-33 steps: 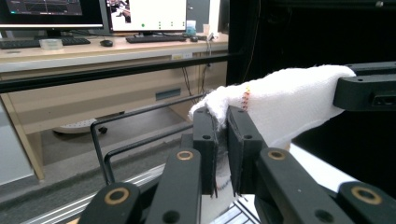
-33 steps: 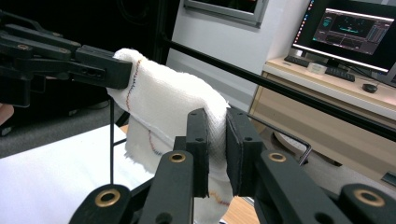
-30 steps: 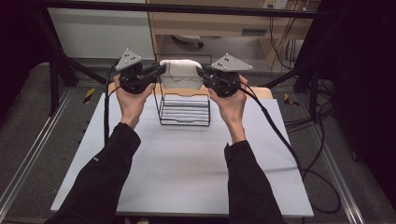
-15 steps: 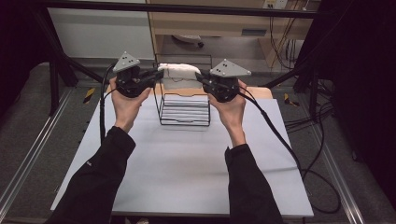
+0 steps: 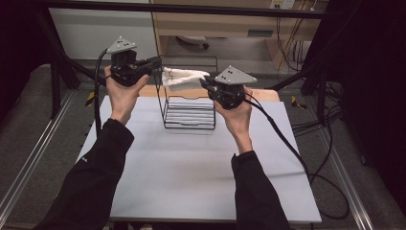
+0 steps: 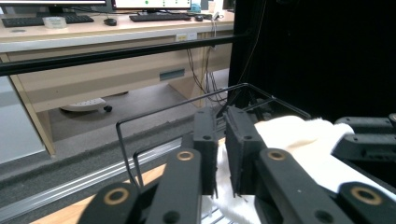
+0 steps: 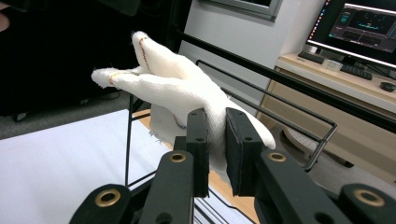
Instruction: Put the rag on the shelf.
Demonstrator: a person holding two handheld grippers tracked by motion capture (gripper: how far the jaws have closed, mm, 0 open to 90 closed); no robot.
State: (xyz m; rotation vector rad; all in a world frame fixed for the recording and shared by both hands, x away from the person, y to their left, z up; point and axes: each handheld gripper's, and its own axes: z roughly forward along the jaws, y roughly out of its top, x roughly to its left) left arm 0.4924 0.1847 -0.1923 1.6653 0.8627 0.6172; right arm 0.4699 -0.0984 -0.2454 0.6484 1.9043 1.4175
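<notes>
Obstacles: black wire rack (image 5: 189, 112) at table's (image 5: 201, 182) far middle; white cloth (image 5: 184, 77) stretched above it between grippers; black frame bar (image 5: 191, 7) overhead (beyond rack). Free passage: bare tabletop nearer, left and right of rack.

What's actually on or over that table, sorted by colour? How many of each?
White: 1, the cloth held up between the two grippers.
Black: 3, the wire rack, the left gripper and the right gripper.
Total: 4.
</notes>
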